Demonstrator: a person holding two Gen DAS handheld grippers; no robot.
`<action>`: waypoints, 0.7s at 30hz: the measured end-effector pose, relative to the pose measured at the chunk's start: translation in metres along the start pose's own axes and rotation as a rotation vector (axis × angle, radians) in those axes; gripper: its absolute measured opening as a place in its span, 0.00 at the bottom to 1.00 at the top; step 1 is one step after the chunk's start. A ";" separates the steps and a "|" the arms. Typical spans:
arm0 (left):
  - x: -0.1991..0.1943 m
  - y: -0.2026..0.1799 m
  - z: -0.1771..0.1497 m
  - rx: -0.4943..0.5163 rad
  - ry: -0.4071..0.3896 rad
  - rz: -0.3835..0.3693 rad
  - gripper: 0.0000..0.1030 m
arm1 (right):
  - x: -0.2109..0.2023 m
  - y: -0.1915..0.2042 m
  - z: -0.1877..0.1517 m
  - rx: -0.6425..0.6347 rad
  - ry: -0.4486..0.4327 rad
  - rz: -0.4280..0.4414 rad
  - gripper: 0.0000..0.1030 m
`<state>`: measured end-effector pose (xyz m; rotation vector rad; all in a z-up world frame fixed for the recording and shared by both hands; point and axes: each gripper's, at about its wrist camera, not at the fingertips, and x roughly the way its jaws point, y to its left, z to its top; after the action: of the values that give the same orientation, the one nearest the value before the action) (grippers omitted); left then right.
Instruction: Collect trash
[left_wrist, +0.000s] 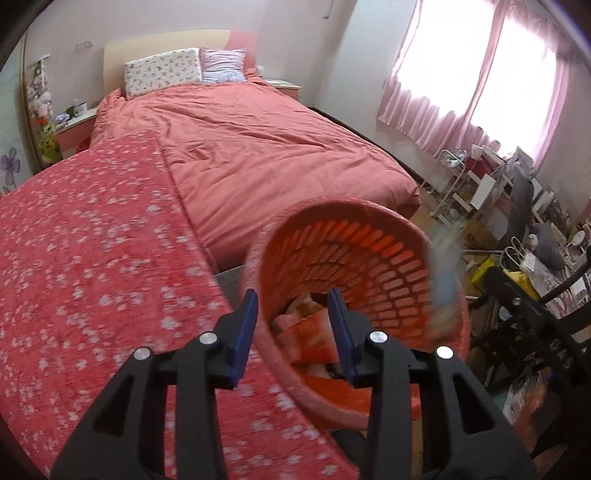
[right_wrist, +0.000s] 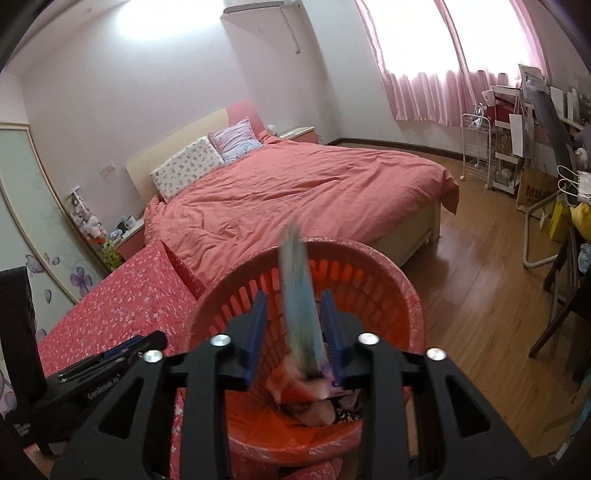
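An orange slotted trash basket (left_wrist: 369, 258) lined with a red bag stands tilted toward me beside the flowered red cover. Wrappers and other trash (left_wrist: 310, 339) lie in its bottom. My left gripper (left_wrist: 293, 291) is open and straddles the basket's near rim, one finger outside and one inside, with the pads not pressing on it. In the right wrist view my right gripper (right_wrist: 294, 293) hangs open over the basket (right_wrist: 369, 288). A blurred pale blue wrapper (right_wrist: 299, 306) stands on end between its fingers, loose from the left pad. That wrapper (left_wrist: 443, 288) shows as a smear in the left wrist view.
A bed with a salmon duvet (right_wrist: 295, 192) lies beyond the basket. A flowered red cover (left_wrist: 92, 277) fills the left. Wood floor (right_wrist: 480, 295) runs to the right, up to a wire rack (right_wrist: 476, 147), shelves, bags and a dark chair (left_wrist: 524, 295).
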<state>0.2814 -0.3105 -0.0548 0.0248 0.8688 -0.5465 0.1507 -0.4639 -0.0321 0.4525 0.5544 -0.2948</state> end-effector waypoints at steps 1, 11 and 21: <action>-0.004 0.005 -0.001 0.000 -0.007 0.007 0.39 | -0.005 0.001 -0.001 -0.004 -0.007 0.000 0.45; -0.105 0.049 -0.031 -0.025 -0.163 0.127 0.66 | -0.070 0.024 -0.006 -0.067 -0.116 -0.016 0.77; -0.212 0.068 -0.095 -0.065 -0.331 0.272 0.94 | -0.129 0.066 -0.039 -0.197 -0.244 -0.086 0.98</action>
<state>0.1350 -0.1351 0.0245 -0.0062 0.5478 -0.2564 0.0548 -0.3688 0.0329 0.1982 0.3602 -0.3681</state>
